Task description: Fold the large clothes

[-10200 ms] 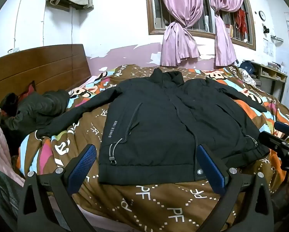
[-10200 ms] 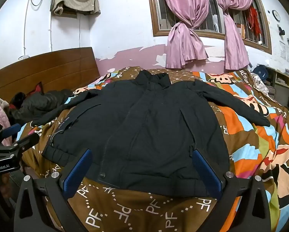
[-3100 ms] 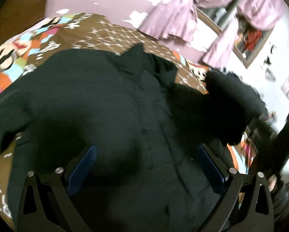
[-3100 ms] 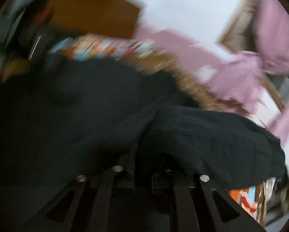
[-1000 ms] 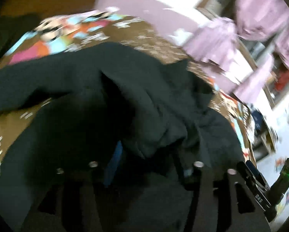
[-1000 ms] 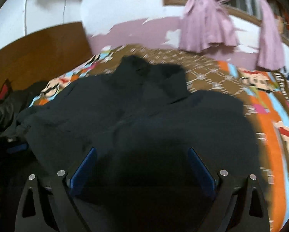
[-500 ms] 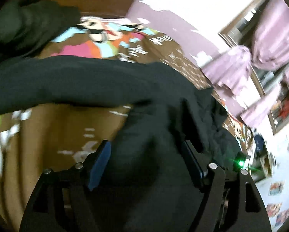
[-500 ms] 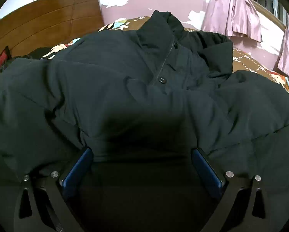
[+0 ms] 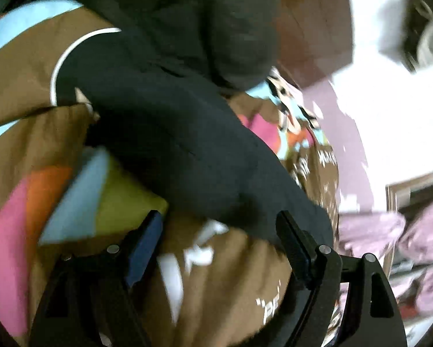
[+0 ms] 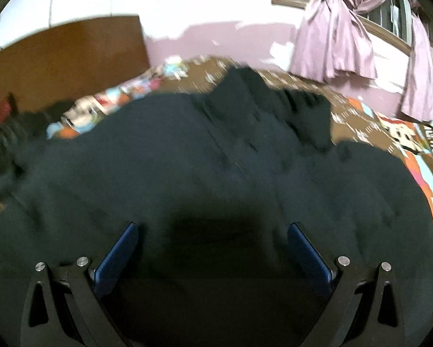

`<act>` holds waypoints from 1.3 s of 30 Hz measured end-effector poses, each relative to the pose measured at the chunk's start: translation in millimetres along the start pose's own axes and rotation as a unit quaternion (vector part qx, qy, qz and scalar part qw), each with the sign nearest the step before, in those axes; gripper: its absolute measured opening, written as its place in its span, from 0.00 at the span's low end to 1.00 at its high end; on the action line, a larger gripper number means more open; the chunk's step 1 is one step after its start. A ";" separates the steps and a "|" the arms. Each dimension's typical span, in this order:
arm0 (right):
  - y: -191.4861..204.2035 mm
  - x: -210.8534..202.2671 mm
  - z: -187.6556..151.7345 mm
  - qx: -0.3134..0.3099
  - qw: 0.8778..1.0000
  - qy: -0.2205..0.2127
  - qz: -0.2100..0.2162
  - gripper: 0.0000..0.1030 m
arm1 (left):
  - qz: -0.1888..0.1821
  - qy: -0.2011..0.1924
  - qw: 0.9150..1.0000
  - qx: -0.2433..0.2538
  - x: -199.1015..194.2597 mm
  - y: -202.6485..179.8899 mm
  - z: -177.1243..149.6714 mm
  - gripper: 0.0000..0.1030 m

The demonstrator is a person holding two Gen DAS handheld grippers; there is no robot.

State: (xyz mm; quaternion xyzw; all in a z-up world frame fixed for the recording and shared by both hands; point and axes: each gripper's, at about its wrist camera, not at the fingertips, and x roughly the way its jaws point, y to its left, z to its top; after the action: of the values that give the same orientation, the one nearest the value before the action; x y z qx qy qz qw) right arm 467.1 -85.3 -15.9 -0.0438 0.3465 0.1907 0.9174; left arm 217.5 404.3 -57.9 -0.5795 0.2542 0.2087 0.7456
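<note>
The black jacket [image 10: 216, 173] lies on the bed, spread over the patterned quilt [image 9: 42, 110], collar toward the wall and window. Its body fills most of the right wrist view; the fold state on its right side is too blurred to confirm. In the left wrist view one long sleeve [image 9: 173, 121] extends outward across the quilt, running toward a second dark garment [image 9: 230, 23] heaped near the wooden headboard [image 10: 63, 55]. The left gripper [image 9: 219, 243] is positioned at the near part of this sleeve with its fingers apart and nothing between them; the sleeve edge lies just ahead of the fingertips, and contact cannot be confirmed through the motion blur. The right gripper [image 10: 213, 245] hovers low over the jacket body, fingers likewise apart and empty. The step in hand appears to be the sleeve fold on the left side. The next move calls for the left fingers to close on the sleeve fabric, lift it clear of the quilt, and carry it inward across the jacket body. The padded cloth is bulky, so a deep bite is advisable. The right gripper may need to pin the body against drag.
</note>
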 end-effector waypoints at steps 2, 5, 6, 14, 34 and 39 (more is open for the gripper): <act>14.8 -0.4 17.2 0.001 0.999 -0.011 0.031 1.00 | -0.002 0.002 1.000 -0.024 4.5 9.5 9.1 0.73; 39.2 11.6 32.6 -0.013 0.998 -0.009 0.054 1.00 | -0.007 0.003 0.998 -0.060 10.5 18.8 19.0 0.73; 49.6 19.3 33.9 -0.023 0.998 -0.003 0.059 1.00 | -0.006 0.001 0.998 -0.065 10.9 20.9 23.1 0.73; 72.8 53.5 5.8 -0.058 0.997 0.007 0.046 1.00 | 0.042 -0.011 0.999 0.023 3.7 -9.3 38.7 0.12; -45.0 -46.8 9.5 0.103 0.987 -0.123 0.030 1.00 | -0.119 -0.101 0.796 0.585 -86.0 -246.9 -202.1 0.05; -88.6 -53.4 -2.3 0.104 0.987 -0.109 -0.060 1.00 | -0.164 -0.019 0.751 0.639 -41.3 -264.7 -285.2 0.05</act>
State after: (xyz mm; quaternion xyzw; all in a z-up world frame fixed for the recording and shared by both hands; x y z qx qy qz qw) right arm 462.7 -184.7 12.7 0.0519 0.2591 0.1019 0.9591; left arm 306.4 63.0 111.6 0.0032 0.2152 -0.1170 0.9695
